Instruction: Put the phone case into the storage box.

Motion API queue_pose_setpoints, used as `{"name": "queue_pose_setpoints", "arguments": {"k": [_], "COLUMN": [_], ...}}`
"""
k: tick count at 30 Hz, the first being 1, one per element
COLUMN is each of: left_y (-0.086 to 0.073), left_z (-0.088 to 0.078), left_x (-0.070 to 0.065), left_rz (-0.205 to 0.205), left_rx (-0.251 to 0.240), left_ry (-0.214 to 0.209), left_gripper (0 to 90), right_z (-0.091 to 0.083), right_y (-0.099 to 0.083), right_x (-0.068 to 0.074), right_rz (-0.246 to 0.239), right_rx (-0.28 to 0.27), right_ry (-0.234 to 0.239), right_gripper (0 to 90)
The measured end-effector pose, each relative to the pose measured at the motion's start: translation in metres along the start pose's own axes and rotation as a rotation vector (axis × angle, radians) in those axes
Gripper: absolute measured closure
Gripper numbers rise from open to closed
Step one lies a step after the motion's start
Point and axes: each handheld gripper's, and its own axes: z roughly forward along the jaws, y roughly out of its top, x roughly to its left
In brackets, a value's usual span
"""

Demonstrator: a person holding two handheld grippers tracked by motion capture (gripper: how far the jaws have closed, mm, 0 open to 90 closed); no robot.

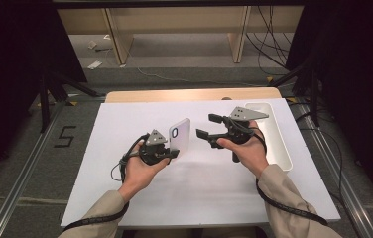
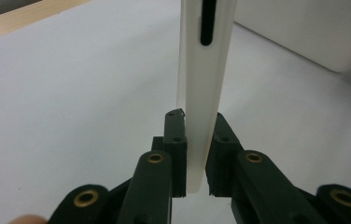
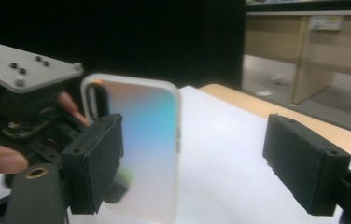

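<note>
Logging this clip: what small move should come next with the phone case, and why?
Probably lower the phone case into the white tray. The left gripper clamps its edge upright, while the right gripper stands open, gripping nothing.

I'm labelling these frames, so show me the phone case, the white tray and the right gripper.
phone case [image 1: 180, 135]: high view, middle of its back.
white tray [image 1: 279, 147]: high view, its floor.
right gripper [image 1: 207, 126]: high view, gap between its open jaws.

Glossy iridescent plastic phone case [image 3: 148, 149]
</note>
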Motion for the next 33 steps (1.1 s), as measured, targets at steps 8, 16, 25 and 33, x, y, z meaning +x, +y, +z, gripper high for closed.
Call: {"name": "queue_pose_setpoints", "arguments": {"k": [8, 16, 25, 33], "left_y": [-0.001, 0.000, 0.002, 0.003], "left_z": [0.000, 0.001, 0.005, 0.008], "left_x": [0.002, 0.002, -0.004, -0.008], "left_rz": [-0.028, -0.042, -0.040, -0.033], "left_rx": [0.005, -0.003, 0.000, 0.004], "left_ry": [0.021, 0.021, 0.019, 0.017], "left_gripper": [80.4, 80.4, 80.4, 80.4], "right_z": [-0.001, 0.001, 0.011, 0.019], "right_y": [-0.004, -0.005, -0.004, -0.007], "right_x": [-0.001, 0.003, 0.020, 0.027], "right_rz": [0.033, 0.051, 0.052, 0.060], "right_rx": [-0.025, -0.043, -0.062, -0.059], "right_ry": [-0.071, -0.091, -0.074, -0.071], "right_gripper": [17.1, 15.7, 12.9, 10.5]}}
